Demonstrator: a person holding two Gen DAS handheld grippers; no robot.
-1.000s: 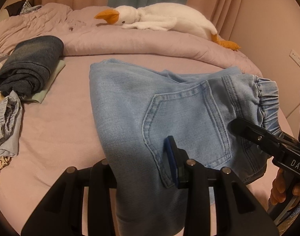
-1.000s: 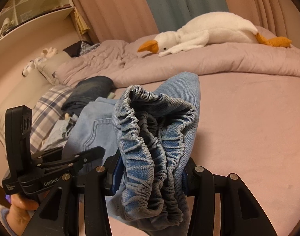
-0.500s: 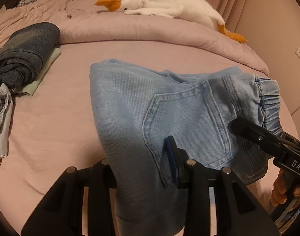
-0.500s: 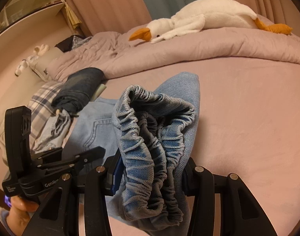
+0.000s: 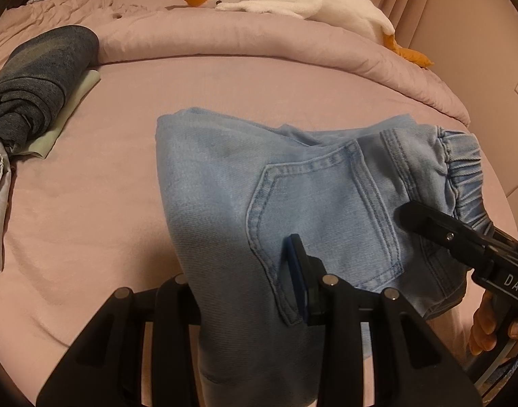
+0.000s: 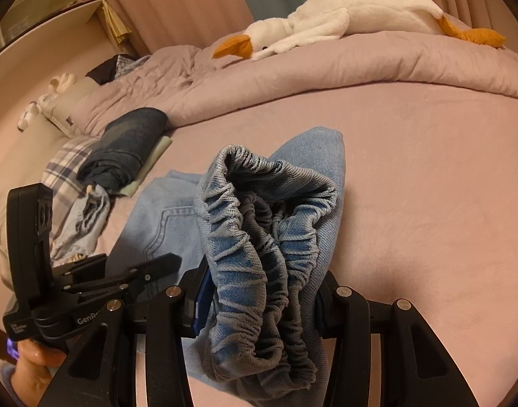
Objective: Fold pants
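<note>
The light-blue pants (image 5: 293, 183) are already folded into a compact bundle and held just above the pink bed (image 5: 89, 224), back pocket facing up in the left wrist view. The left gripper (image 5: 245, 288) has its jaws closed on the denim near the pocket's lower edge, and the right gripper (image 6: 259, 302) has its jaws clamped on the bunched elastic waistband (image 6: 259, 237) — so both ends are pinched and the bundle sags a little between them. The step in hand looks like setting the fold down. To do it well, lower both grippers together and level, keeping gentle tension so the layers stay aligned, and let the far folded edge at 11 o'clock touch the bed first. Release only once the cloth lies flat — the waistband is bulky and may spring open. The dark folded jeans (image 5: 31, 88) at 10 o'clock sit well apart and should not interfere.
</note>
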